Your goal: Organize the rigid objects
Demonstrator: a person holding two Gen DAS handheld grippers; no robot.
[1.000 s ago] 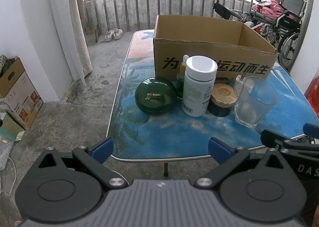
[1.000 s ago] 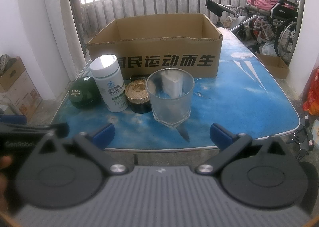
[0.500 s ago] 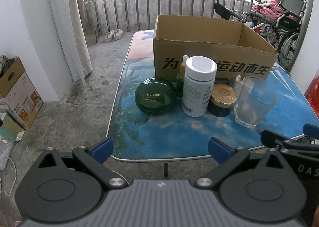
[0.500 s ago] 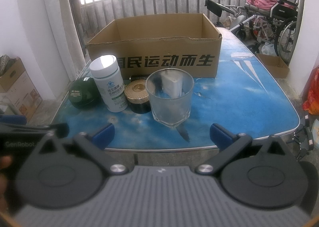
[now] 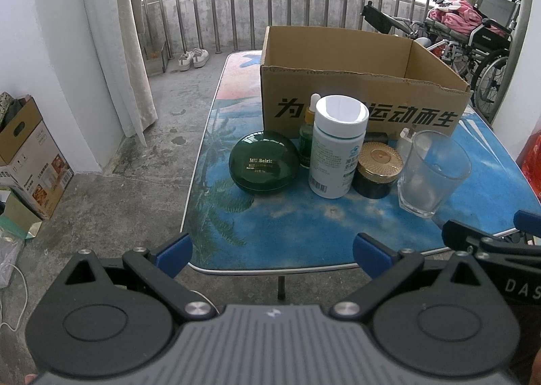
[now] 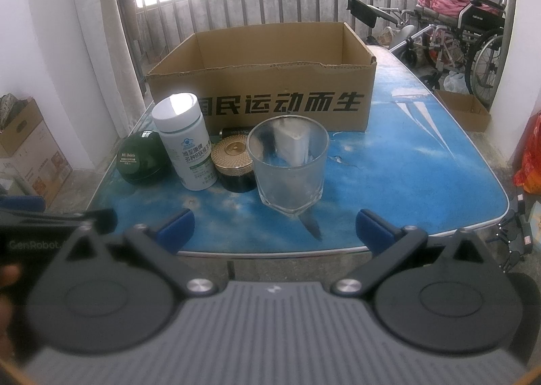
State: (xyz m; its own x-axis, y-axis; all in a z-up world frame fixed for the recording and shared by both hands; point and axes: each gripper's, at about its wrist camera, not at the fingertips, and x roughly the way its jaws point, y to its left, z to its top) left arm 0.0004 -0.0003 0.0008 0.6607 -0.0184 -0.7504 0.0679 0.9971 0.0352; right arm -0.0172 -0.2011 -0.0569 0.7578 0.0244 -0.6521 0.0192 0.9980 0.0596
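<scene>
- the left gripper (image 5: 272, 254) hovered at the near edge of the bench (image 5: 294, 226), its blue-tipped fingers (image 5: 174, 253) spread wide and holding nothing.
- ahead of those fingers a row stood upright: a round green case (image 5: 263, 163), a white bottle (image 5: 336, 146), a gold-lidded jar (image 5: 378, 165) and a clear glass (image 5: 431, 173).
- a small green dropper bottle (image 5: 307, 139) stood just behind the case and bottle.
- the right gripper (image 6: 274, 229) also had its fingers (image 6: 372, 227) spread and empty, the glass (image 6: 289, 165) straight ahead of them.
- an open cardboard box (image 6: 270, 84) sat beyond the row.
</scene>
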